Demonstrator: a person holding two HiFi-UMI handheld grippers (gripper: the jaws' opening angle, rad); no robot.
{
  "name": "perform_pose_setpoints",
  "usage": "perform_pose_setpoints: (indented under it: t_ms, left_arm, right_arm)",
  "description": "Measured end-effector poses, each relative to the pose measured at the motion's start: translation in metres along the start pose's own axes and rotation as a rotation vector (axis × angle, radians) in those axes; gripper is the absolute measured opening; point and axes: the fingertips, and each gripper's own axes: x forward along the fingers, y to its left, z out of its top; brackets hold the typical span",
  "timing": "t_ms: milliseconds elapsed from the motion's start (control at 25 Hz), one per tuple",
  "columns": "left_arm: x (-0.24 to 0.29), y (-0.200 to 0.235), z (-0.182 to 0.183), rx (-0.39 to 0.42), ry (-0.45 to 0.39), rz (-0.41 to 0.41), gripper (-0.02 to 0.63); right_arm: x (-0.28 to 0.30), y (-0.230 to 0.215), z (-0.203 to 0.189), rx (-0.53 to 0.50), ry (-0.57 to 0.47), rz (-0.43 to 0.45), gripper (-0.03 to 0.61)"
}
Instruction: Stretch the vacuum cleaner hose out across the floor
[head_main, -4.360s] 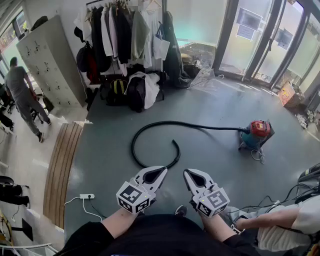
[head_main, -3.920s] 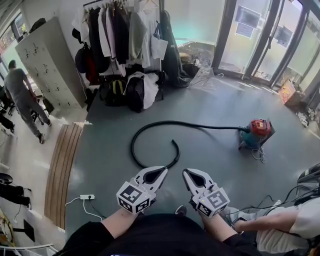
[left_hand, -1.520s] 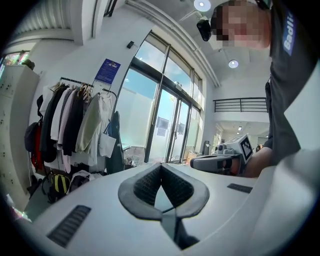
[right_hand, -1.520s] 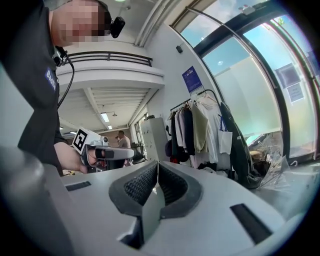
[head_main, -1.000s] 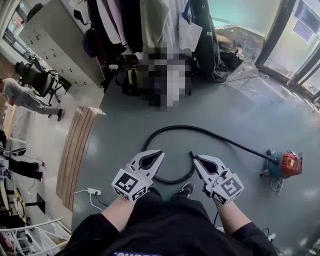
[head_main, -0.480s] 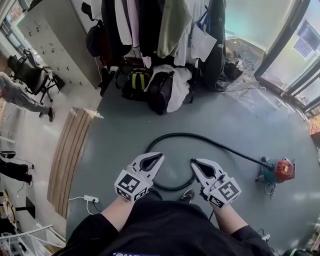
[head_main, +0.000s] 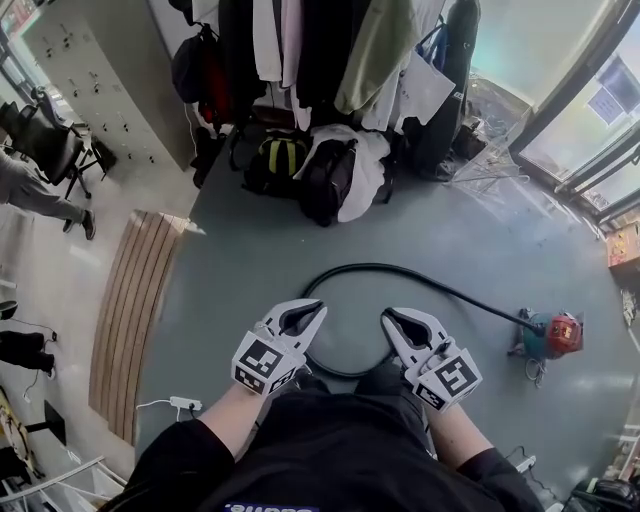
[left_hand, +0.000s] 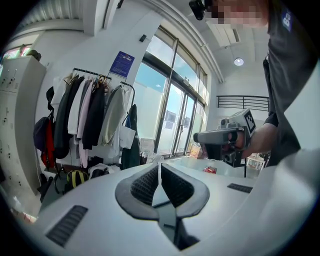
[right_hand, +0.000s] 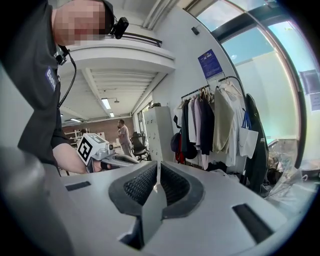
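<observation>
Two claws: left claw (head_main: 318, 306) and right claw (head_main: 386, 316). One hose (head_main: 450, 292), one vacuum (head_main: 553, 335) at right. One power strip (head_main: 182, 404) near left, one wooden mat (head_main: 130, 318) left, one locker (head_main: 95, 65) and one chair (head_main: 45, 142) far left.

Hose (head_main: 345, 270): the free end runs behind the right gripper (head_main: 389, 320) at 5 o'clock, tip not visible. The left gripper (head_main: 320, 306) covers a stretch of the loop at 7. Vacuum cleaner (head_main: 551, 335) at 4 o'clock is too small for detail — probably a cable bundled beside it. Hanging clothes (head_main: 330, 50) are cropped at 12. A person (head_main: 35, 190) is cropped at 10 — only a leg and a shoe show. In both gripper views the gripper's own housing blocks most of the floor.
</observation>
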Motion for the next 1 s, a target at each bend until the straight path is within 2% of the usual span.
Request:
perform_pose_setpoints:
  t_ms: [200, 360, 640, 840, 1000]
  left_arm:
    - [0.014, 0.008, -0.001, 0.000, 0.019, -0.020, 0.009]
    - [0.041, 0.024, 0.000, -0.002, 0.034, -0.005, 0.026]
    - [0.125, 0.065, 0.009, -0.030, 0.067, 0.102, 0.053]
    - [0.197, 0.089, 0.025, 0.003, 0.091, 0.145, 0.057]
    - [0.219, 0.104, 0.011, 0.031, 0.134, 0.153, 0.069]
  right_arm:
    - [0.016, -0.016, 0.005, -0.009, 0.017, 0.004, 0.015]
    - [0.033, -0.043, -0.002, 0.005, 0.039, 0.052, 0.044]
    - [0.065, -0.130, -0.009, 0.002, 0.066, 0.197, 0.055]
    - [0.094, -0.198, -0.012, -0.022, 0.089, 0.287, 0.055]
    - [0.114, -0.219, -0.030, -0.041, 0.135, 0.315, 0.066]
